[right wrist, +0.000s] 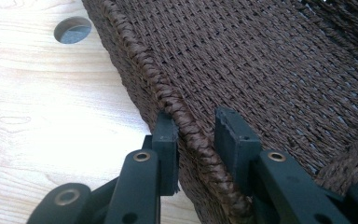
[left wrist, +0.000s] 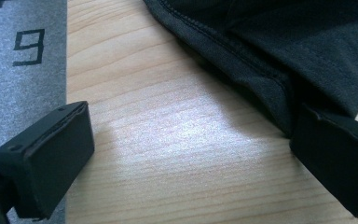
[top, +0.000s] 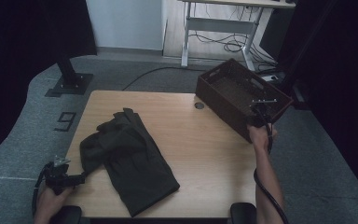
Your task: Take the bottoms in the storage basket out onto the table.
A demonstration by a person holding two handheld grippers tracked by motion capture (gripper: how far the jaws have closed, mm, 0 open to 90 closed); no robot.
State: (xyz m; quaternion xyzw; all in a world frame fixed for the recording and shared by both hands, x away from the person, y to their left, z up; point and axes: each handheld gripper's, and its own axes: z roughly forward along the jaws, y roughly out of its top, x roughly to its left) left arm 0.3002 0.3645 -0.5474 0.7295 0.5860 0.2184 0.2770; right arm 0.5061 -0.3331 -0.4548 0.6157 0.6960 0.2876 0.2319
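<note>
One mark on the floor

A single dark digit (top: 65,121) stands on the grey floor (top: 23,154) just off the worktop's (top: 214,154) left edge. In the high view it reads as a blocky "9". In the left gripper view the same mark (left wrist: 28,46) sits at the upper left, beside the worktop edge, and again looks like a squared "9", though it could be a "6" seen from the other side. No other text, label or brand can be read anywhere.
</note>
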